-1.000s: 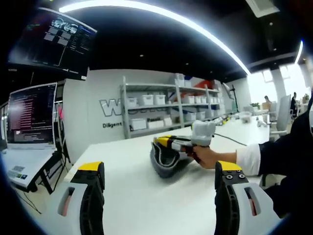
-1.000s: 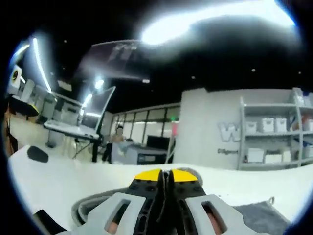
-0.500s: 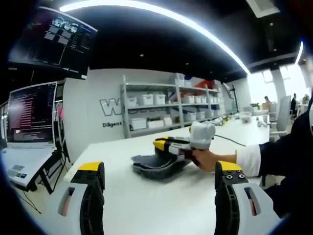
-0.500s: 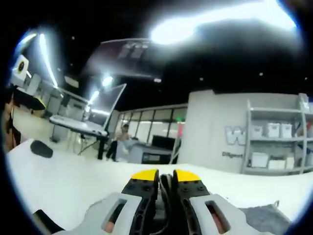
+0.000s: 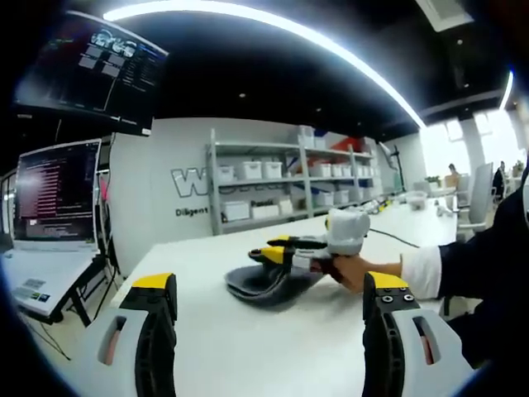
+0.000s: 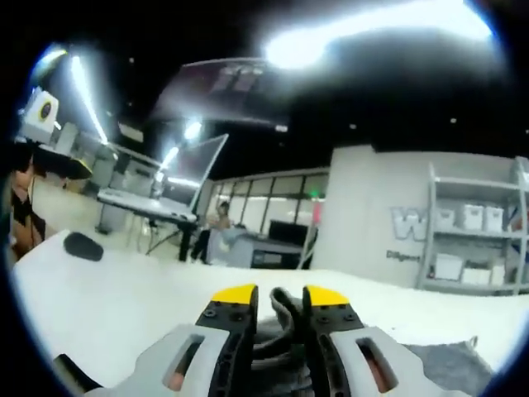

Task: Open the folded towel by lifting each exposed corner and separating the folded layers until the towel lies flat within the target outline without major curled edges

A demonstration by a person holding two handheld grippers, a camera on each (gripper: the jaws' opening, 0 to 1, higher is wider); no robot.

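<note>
Taking the towel (image 5: 269,283) as the landmark: it lies in a grey bunch on the white counter (image 5: 248,347), and everything else is placed around it.

Well to the towel's left, near the counter's edge, the left gripper (image 5: 269,289) hangs above the bare surface with its fingers (image 5: 157,331) spread wide and nothing between them. It looks parked there on purpose, probably kept free to take the next corner once one is exposed.

At the towel's right side the right gripper (image 5: 281,248) reaches in, a hand (image 5: 355,269) wrapped round its handle. In its own view its fingers (image 6: 227,318) stand slightly apart with a ridge of towel (image 6: 285,318) rising between them (the cloth sits in the gap, but a firm pinch cannot be made out). The hold seems loose, as if a lifted fold is being set down or let go.

The towel is bunched and not flat, so the unfolding is only partly done. No target outline can be made out on the counter.
</note>
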